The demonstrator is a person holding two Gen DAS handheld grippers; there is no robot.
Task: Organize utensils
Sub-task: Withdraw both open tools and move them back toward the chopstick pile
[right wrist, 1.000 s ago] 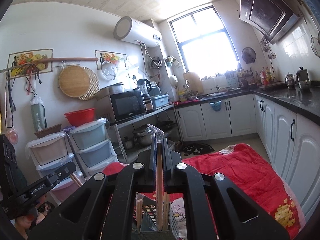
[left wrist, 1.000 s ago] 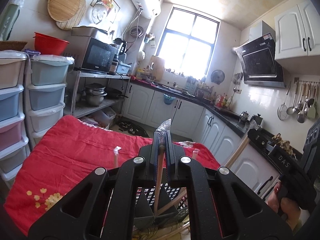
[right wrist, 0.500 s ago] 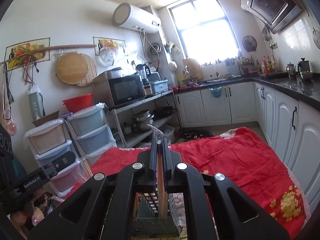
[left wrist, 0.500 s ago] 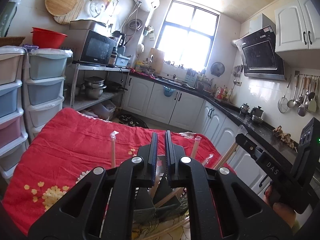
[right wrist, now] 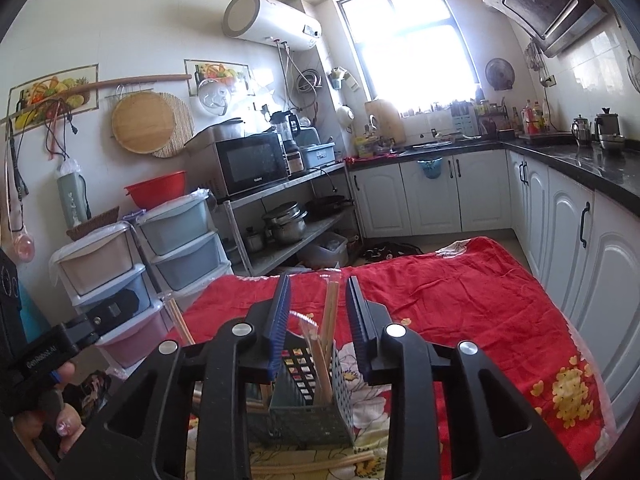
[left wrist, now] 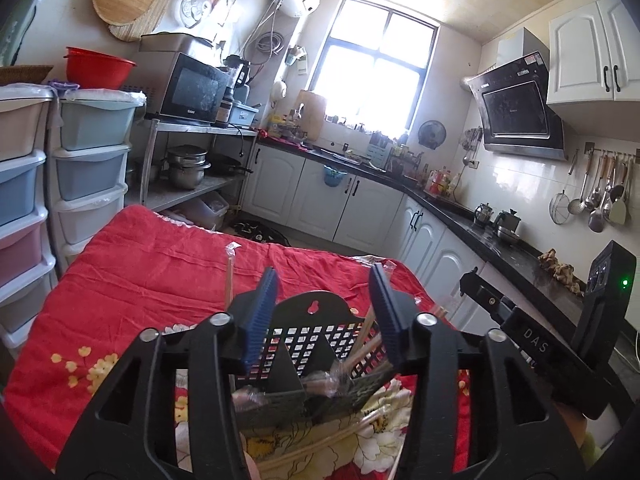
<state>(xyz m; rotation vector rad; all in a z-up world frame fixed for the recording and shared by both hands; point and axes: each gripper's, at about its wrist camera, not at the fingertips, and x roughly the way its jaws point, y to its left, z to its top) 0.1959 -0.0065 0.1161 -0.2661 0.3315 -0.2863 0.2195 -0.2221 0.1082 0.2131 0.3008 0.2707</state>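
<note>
The left gripper [left wrist: 324, 312] has its blue-padded jaws parting, with nothing pressed between them; the right gripper [right wrist: 316, 320] is likewise spreading its jaws, and a pair of wrapped wooden chopsticks [right wrist: 326, 336] stands in the gap without either pad visibly touching it. Just below both grippers sits the dark perforated plastic utensil caddy [left wrist: 320, 340], upright on the red floral quilt [left wrist: 140, 280]. More plastic-wrapped chopsticks [left wrist: 362, 350] lean inside its compartments, and one wrapped stick [left wrist: 229, 276] rises at the caddy's left side in the left wrist view. Loose chopsticks [right wrist: 312, 466] lie flat on the quilt in front of the caddy, close under the right gripper. Beyond the quilt, stacked pastel plastic drawers [right wrist: 176, 240] and a steel shelf with a black microwave [right wrist: 252, 164] line one wall, well apart from the grippers. White cabinets under a black counter [left wrist: 360, 208] run below the window.
</note>
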